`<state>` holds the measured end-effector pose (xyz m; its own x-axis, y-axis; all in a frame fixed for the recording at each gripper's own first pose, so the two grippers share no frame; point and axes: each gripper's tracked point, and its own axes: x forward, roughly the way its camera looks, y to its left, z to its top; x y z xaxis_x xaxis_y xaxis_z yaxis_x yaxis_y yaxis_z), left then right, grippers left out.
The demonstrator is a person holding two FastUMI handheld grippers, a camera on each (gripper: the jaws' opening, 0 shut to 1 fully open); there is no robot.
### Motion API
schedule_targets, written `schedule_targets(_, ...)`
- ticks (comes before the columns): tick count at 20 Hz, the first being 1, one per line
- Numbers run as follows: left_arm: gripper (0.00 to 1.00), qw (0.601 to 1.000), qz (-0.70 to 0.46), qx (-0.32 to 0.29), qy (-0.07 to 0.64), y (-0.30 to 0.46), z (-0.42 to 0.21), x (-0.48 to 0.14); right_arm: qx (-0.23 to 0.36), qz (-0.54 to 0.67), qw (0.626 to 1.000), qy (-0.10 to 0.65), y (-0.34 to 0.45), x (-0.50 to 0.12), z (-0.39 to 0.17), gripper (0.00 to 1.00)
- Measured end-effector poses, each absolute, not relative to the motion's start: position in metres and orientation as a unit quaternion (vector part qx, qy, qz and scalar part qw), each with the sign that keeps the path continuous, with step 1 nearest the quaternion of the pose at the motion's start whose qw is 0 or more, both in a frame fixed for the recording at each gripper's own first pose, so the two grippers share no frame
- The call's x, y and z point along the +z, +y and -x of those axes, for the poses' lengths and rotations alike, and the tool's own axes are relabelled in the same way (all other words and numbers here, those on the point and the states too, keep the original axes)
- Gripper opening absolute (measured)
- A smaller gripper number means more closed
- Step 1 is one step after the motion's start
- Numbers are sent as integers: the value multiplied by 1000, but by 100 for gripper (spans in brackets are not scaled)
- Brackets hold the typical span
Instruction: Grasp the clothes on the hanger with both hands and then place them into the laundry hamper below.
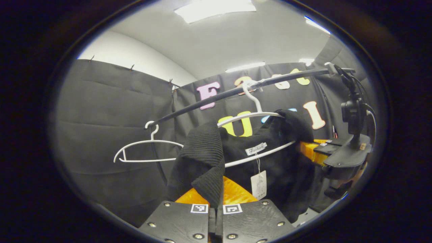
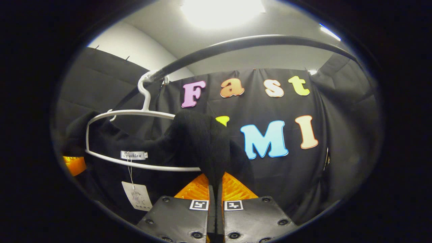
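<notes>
Rail [image 1: 202, 101] overhead, slanting across the booth, with a bare spare hanger [image 1: 152, 141] hooked farther along. Below, top [image 1: 202, 152] draped over a hanger [image 1: 256, 116], long axis along the hanger bar, shoulder to shoulder, stretched between the two grippers. Left gripper [image 1: 218, 194] pressed together on a ribbed fold at one shoulder, with cloth straight ahead of the tips and rising just above them. Right gripper [image 2: 216, 184] likewise pinched on a fold at the other shoulder, again dead ahead and above. From the left gripper view, sits off to the right at the far end of the bar, roughly level. One grip at each end, so equally near. Hooked on the rail and threaded through the top, so likely calls for drawing both shoulders off the bar ends before lowering toward the hamper, taken to lie beneath. Tag [image 1: 259, 184] dangling from the collar between the grips, touching neither
</notes>
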<state>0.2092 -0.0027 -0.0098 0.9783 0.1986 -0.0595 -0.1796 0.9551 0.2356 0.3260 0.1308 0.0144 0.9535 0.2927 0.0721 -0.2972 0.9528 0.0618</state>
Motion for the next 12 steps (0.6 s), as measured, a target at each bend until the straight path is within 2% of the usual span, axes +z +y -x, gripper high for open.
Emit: schedule_targets(12, 0, 983, -141, 115, 8, 39, -180, 68, 90, -30, 993, -70, 77, 55, -348, 2)
